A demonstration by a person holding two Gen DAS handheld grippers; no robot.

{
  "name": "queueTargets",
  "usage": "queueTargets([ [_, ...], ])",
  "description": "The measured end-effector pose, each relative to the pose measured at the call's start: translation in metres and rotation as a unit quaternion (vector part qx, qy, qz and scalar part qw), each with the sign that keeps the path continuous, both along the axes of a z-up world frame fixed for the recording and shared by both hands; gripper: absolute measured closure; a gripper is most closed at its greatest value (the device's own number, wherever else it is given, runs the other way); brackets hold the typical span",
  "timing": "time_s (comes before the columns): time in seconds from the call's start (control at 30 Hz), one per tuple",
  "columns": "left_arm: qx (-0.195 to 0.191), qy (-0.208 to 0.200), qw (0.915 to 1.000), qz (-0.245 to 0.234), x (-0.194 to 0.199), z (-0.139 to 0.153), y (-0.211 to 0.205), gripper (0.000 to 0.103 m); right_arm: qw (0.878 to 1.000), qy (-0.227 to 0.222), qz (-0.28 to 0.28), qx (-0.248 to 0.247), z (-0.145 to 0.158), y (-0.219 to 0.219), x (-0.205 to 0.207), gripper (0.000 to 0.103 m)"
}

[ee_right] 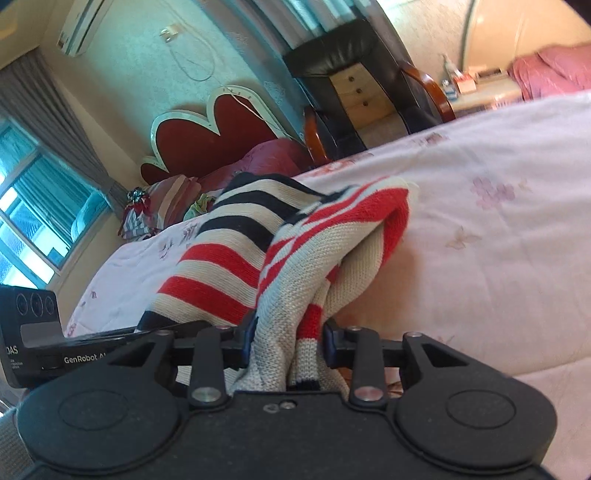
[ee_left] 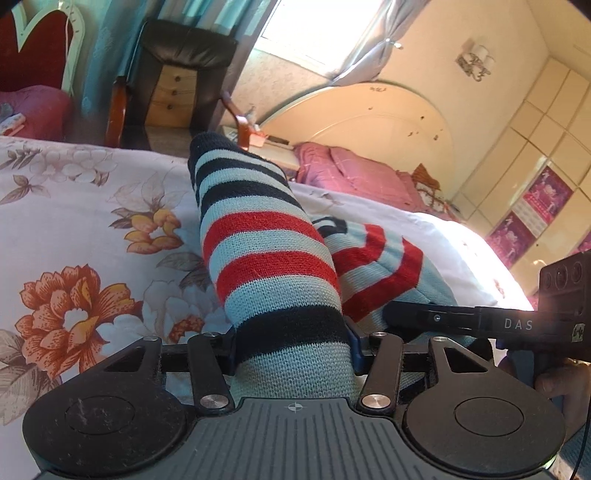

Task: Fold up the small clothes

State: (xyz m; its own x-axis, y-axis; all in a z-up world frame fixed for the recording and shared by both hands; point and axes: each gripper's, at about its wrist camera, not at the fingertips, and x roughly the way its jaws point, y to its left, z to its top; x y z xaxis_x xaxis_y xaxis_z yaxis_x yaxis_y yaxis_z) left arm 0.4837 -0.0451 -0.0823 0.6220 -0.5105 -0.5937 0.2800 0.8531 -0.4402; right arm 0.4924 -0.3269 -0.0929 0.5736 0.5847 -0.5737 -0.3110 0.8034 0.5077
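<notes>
The left gripper (ee_left: 291, 349) points forward and somewhat down over the bed (ee_left: 74, 206), its jaws clamped on a bunched end of the striped knit garment (ee_left: 273, 266), which rises as a rolled tube of navy, red and pale bands between them. The right gripper (ee_right: 290, 341) sits just beside it, also tilted downward, its jaws pinching another gathered part of the same garment (ee_right: 295, 258); the knit fills the gap between the blue pads on both. The rest of the garment drapes forward from the 2 grippers onto the bed. In the left wrist view a bit of the person's hand (ee_left: 565, 384) shows at the lower right behind the other tool.

The bed wears a white cover with orange flowers. Beyond it stand a dark armchair (ee_left: 177, 74), a small wooden drawer unit (ee_left: 173, 96), a red heart-shaped headboard (ee_right: 214, 129), pink bedding (ee_left: 354, 173), curtains and a bright window (ee_left: 310, 26).
</notes>
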Motion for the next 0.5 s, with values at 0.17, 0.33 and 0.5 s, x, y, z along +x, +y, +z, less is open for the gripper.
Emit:
queueTargets([
  [0.17, -0.025, -0.018, 0.9995, -0.005, -0.017, 0.016, 0.031, 0.052, 0.999, -0.026, 0.0, -0.021, 0.027, 0.024, -0.018, 0.07],
  [0.33, -0.035, -0.023, 0.9991, 0.002, -0.034, 0.022, 0.086, 0.052, 0.998, -0.04, 0.011, -0.037, 0.041, 0.071, -0.028, 0.07],
  [0.5, -0.043, -0.009, 0.9989, 0.017, -0.05, 0.016, 0.159, 0.052, 0.998, -0.04, 0.034, -0.042, 0.04, 0.136, -0.032, 0.07],
])
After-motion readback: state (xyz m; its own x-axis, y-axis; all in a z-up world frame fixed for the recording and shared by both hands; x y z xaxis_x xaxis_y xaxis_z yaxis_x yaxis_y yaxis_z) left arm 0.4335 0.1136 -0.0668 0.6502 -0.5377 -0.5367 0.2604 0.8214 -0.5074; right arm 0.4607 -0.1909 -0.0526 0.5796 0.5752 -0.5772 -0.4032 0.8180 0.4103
